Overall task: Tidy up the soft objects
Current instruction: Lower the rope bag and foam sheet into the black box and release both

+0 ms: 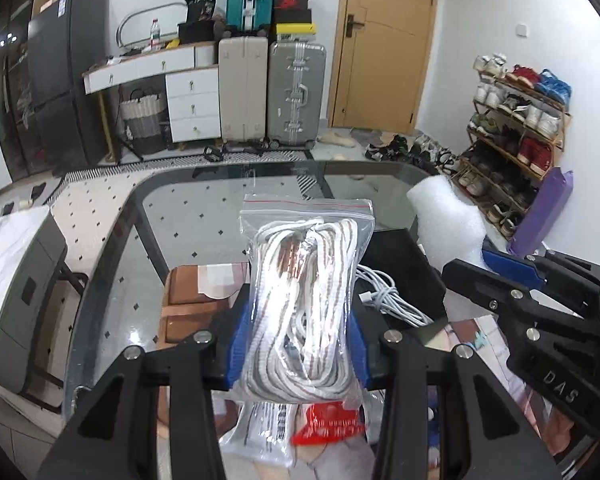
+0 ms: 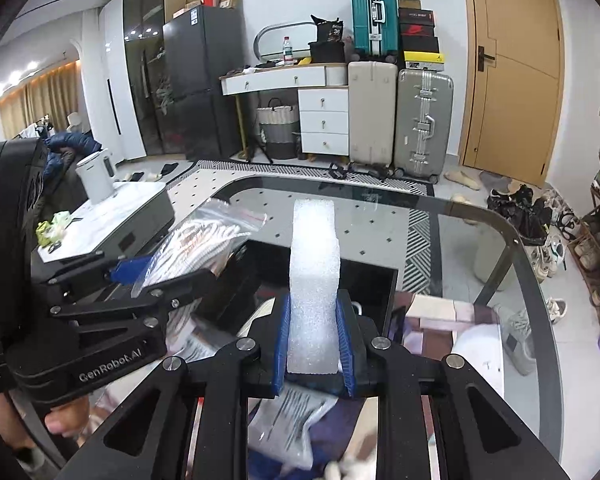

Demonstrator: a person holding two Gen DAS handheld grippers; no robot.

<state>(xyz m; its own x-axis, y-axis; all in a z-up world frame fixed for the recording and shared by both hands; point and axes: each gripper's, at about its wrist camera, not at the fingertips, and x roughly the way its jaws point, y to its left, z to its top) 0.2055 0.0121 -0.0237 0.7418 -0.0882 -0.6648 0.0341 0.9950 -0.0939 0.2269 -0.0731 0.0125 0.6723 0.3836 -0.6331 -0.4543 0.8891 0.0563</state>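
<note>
The left gripper (image 1: pixel 296 344) is clamped on a clear zip-top plastic bag of coiled white-and-brown cord (image 1: pixel 304 280), which stands up between its blue pads above the glass-topped table (image 1: pixel 112 280). The right gripper (image 2: pixel 315 344) pinches a white foam block (image 2: pixel 314 280) upright. Beyond both lies a black tray (image 1: pixel 400 264) holding what looks like a white cable (image 1: pixel 384 292).

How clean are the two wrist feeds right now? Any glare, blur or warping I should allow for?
Left wrist view: sharp; ceiling light glares off the zip bag of cord and the glass table; fisheye bends the door and blackens the corners. Right wrist view: the foam block is crisp, but the clutter at the bottom edge is smeared, and the glass table's reflections confuse what lies beneath.
</note>
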